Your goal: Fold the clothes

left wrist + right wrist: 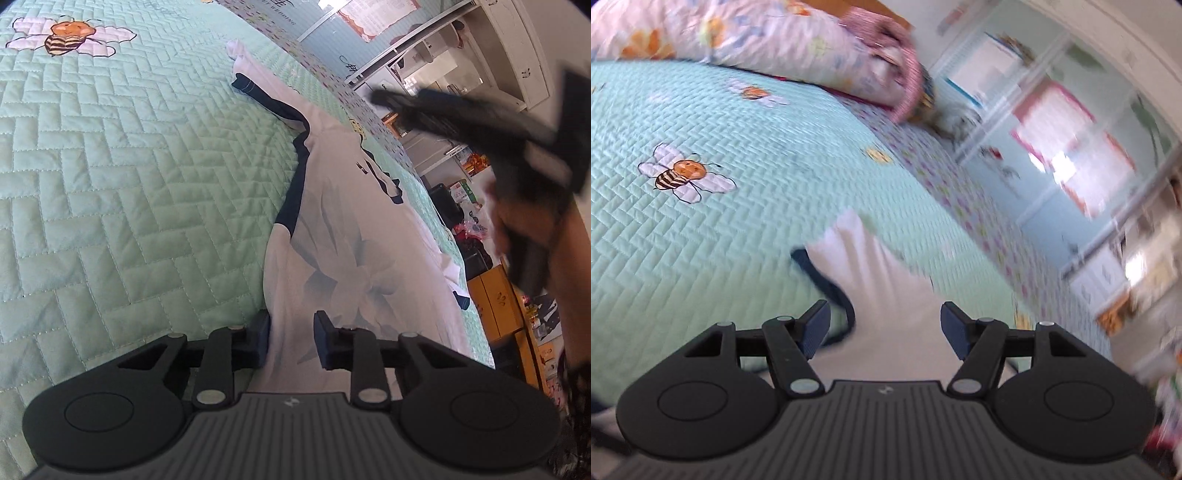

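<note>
1. On the mint-green quilted bedspread the white, navy-trimmed printed shirt lies lengthwise, rumpled, folding barely begun.
2. Left gripper: fingers narrowed around the shirt's near hem, grip uncertain.
3. Right gripper: fingers wide apart over cloth, holding nothing.

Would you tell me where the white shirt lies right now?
In the left wrist view, the white shirt lies along the right side of the green quilt, near the bed's edge.

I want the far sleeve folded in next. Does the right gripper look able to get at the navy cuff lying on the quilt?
Probably yes. The right gripper is open and holds nothing, and the navy cuff lies exposed on the quilt with nothing over it.
</note>
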A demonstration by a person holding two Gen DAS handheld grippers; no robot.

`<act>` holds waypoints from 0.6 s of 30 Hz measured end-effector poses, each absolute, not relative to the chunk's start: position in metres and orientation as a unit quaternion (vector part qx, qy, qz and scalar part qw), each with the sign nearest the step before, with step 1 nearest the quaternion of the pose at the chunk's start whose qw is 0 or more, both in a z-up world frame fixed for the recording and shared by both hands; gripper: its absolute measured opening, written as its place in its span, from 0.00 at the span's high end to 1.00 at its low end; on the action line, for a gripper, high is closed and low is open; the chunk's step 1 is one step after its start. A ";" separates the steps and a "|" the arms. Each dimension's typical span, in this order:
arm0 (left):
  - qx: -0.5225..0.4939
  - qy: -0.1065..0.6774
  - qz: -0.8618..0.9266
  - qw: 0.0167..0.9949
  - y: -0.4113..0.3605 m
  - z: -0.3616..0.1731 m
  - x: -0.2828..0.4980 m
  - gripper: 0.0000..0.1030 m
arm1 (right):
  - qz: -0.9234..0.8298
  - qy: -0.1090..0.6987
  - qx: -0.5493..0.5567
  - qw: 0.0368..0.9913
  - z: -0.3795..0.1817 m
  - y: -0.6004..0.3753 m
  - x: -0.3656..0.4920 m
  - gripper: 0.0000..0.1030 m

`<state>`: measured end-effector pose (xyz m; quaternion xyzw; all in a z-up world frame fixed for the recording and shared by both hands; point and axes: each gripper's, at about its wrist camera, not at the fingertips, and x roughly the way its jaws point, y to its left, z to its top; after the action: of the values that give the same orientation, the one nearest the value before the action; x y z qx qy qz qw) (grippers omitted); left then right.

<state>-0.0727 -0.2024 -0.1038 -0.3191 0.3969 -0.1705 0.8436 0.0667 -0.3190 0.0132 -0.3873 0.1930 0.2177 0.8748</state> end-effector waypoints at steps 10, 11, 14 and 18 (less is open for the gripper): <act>-0.332 0.399 -0.186 0.834 -0.195 -0.108 -0.071 0.73 | 0.239 0.173 -0.568 0.769 -0.087 -0.225 0.111 0.35; -0.333 0.399 -0.187 0.833 -0.194 -0.108 -0.071 0.73 | 0.233 0.175 -0.578 0.762 -0.094 -0.222 0.114 0.35; -0.328 0.400 -0.188 0.835 -0.195 -0.107 -0.072 0.72 | 0.197 0.180 -0.586 0.765 -0.100 -0.216 0.125 0.38; -0.326 0.399 -0.188 0.836 -0.195 -0.106 -0.072 0.72 | 0.155 0.203 -0.597 0.761 -0.109 -0.207 0.139 0.62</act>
<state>-0.0719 -0.1954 -0.1064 -0.3258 0.3990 -0.1882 0.8362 0.1385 -0.2068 -0.1093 -0.5968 0.2029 0.1550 0.7607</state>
